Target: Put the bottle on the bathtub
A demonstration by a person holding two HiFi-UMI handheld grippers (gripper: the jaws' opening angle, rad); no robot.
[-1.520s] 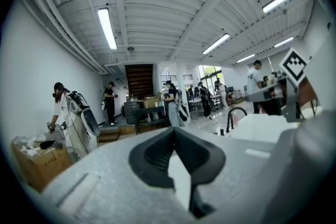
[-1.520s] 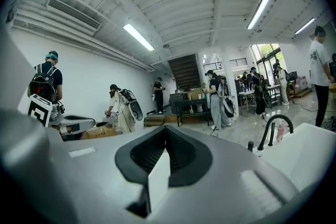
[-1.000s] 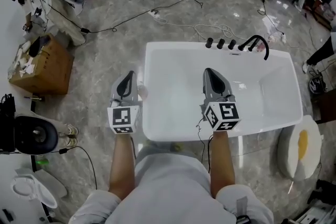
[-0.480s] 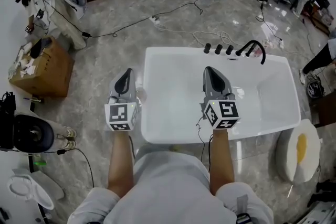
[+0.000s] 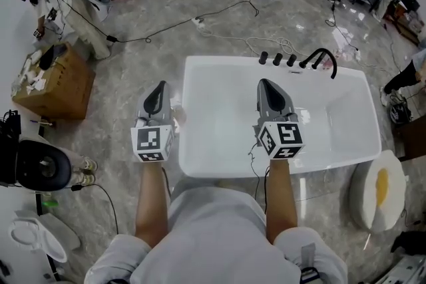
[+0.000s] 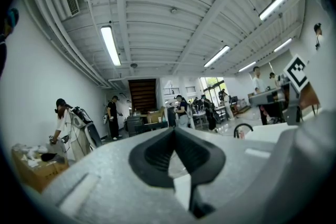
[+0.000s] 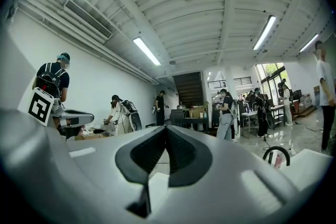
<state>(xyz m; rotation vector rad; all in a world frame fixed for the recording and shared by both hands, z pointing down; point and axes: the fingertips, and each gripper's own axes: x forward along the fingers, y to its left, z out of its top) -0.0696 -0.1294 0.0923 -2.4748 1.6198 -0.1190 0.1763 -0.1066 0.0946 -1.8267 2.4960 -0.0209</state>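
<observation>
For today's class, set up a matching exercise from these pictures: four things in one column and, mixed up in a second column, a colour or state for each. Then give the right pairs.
Column one:
1. bathtub
2. faucet
3. cardboard box
4. right gripper

Column two:
A. black and curved, at the tub's far rim
B. brown, on the floor at the left of the head view
C. white, in the middle of the floor
D. fingers shut, nothing between them

Right pairs: 1-C, 2-A, 3-B, 4-D
</observation>
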